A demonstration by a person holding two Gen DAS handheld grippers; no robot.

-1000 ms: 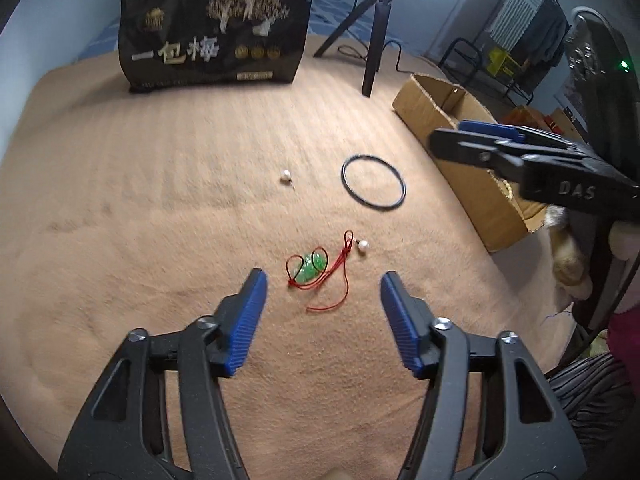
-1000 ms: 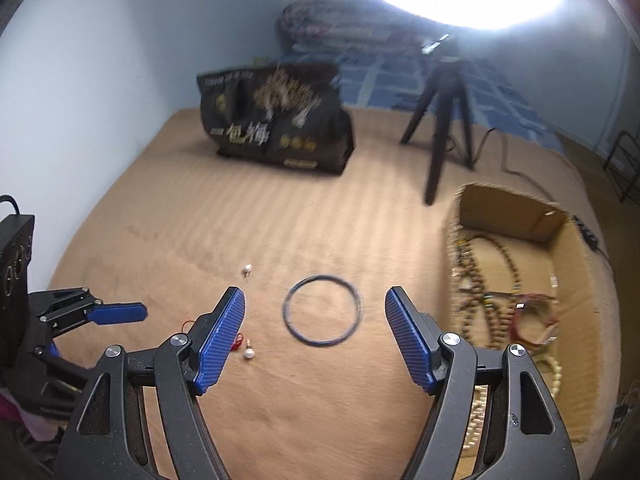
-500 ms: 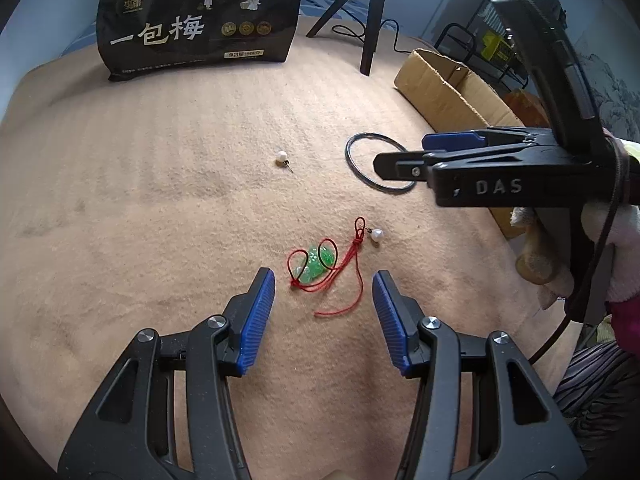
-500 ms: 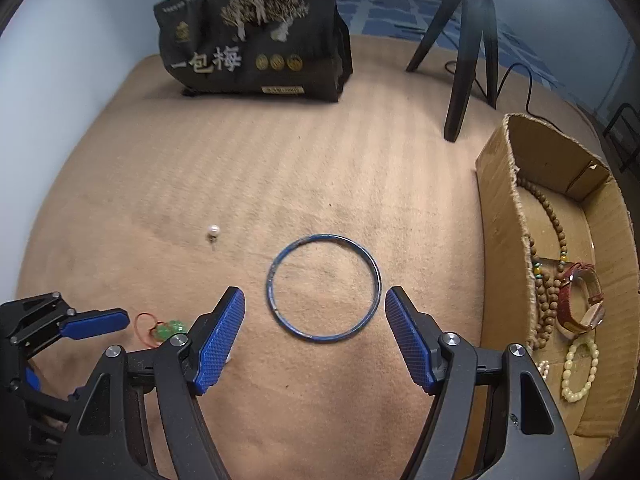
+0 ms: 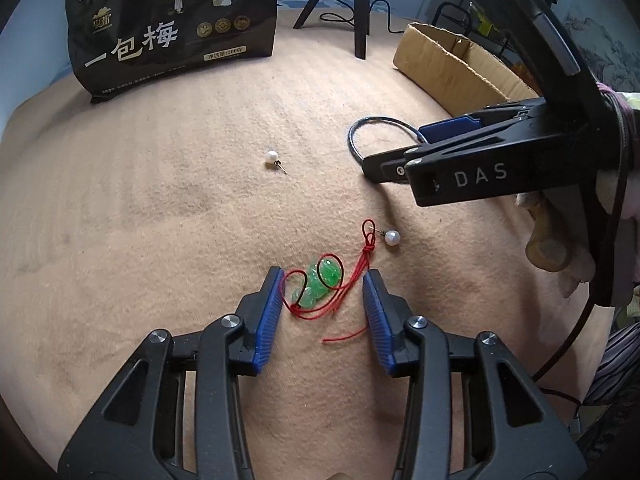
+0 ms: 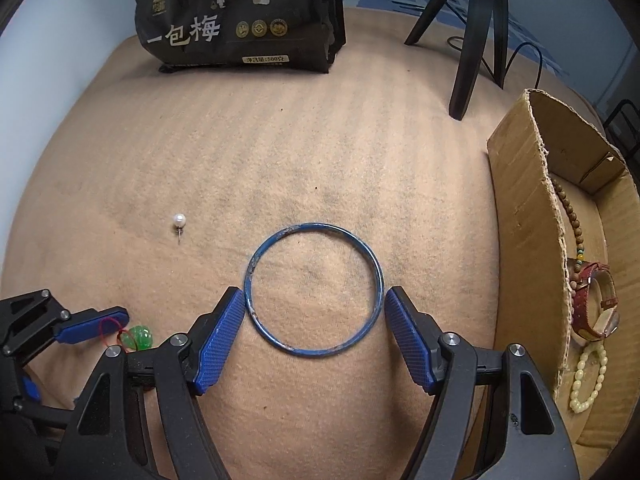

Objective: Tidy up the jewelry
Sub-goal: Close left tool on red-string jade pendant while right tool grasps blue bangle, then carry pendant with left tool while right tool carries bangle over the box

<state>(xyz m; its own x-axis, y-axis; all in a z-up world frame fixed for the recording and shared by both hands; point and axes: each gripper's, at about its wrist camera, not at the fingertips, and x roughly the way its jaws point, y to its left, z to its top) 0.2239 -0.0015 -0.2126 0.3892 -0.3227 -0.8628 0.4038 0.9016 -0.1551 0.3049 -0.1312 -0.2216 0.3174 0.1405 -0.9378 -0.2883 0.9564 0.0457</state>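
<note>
With the pick-up step in hand, the left gripper (image 5: 323, 296) is closing around the green pendant (image 5: 320, 285) at the blanket's (image 5: 160, 240) near edge, not yet gripping, while the right gripper (image 6: 314, 322), open and empty, straddles the blue bangle (image 6: 314, 286) beside the cardboard box (image 6: 520, 208); next, each must clamp and lift.

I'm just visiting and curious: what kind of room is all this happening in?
Probably a bedroom at home used for filming: the jewelry lies on a tan blanket like a bed cover, a camera tripod stands on it, and a clothes rack sits behind.
</note>
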